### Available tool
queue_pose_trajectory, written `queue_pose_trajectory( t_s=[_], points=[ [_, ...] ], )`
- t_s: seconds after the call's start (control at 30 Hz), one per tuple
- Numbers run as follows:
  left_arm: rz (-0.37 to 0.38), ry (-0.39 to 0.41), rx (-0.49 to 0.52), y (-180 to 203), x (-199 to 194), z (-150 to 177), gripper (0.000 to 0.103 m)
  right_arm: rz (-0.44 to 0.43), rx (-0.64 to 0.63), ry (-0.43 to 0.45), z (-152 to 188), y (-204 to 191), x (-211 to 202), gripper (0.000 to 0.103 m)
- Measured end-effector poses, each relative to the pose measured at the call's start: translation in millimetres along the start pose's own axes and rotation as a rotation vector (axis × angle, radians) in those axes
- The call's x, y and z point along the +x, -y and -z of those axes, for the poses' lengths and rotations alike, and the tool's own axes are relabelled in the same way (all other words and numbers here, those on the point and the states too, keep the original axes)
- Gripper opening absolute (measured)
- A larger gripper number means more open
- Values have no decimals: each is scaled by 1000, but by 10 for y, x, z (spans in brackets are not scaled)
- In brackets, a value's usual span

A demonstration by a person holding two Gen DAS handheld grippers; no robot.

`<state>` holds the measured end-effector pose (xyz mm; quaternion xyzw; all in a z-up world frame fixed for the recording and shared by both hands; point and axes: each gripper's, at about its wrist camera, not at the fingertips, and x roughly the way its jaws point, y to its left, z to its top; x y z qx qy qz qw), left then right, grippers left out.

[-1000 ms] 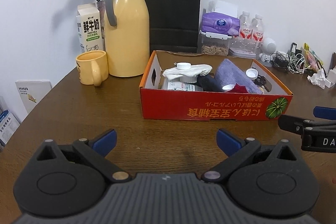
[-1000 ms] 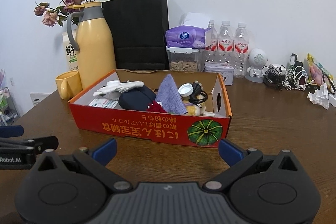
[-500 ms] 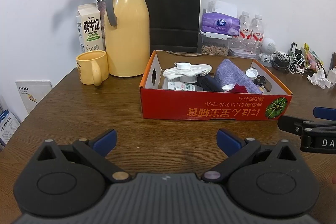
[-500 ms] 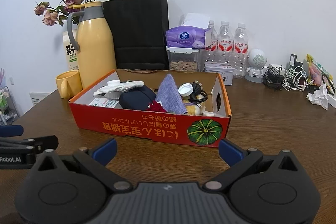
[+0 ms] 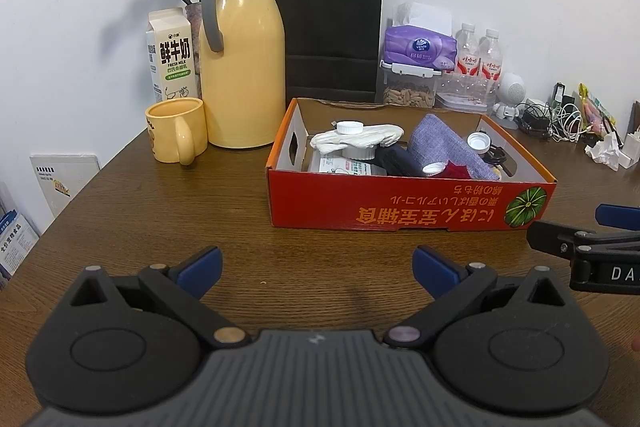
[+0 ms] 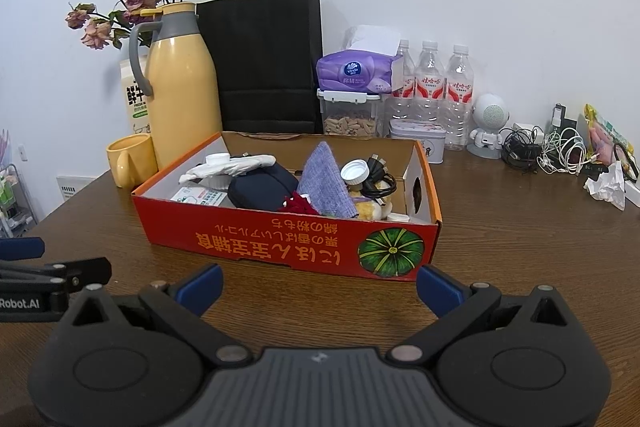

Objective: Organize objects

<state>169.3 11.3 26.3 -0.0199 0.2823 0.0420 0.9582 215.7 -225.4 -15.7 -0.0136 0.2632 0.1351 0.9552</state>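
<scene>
Both the left tongs [image 5: 316, 267] and the right tongs [image 6: 319, 285] are spread and hold nothing, low over the worktop [image 5: 200, 211] just before the red box [image 6: 280, 247]. The small objects [image 6: 320, 179] lie heaped in this box, which fits either a sorting to come or one finished, so I cannot tell which move is needed next.

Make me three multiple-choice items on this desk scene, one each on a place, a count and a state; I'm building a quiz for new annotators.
1. Where is the yellow mug?
A. in the red box
B. on the table beside the yellow thermos
C. on the tissue pack

2. How many water bottles show in the right wrist view?
A. one
B. three
C. five

3. How are the left gripper and right gripper?
A. both open, empty
B. both shut on cloth
C. left holds the mug

Answers: 1 B, it stands by the thermos; 2 B, three caps; 3 A, fingers apart.
</scene>
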Motion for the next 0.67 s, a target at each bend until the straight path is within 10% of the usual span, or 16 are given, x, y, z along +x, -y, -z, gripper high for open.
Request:
queue_pose_trajectory(
  t_s=[0.67],
  points=[
    [0, 6, 6, 2, -15, -9, 103, 0, -1, 0, 2, -7, 3, 103]
  ],
)
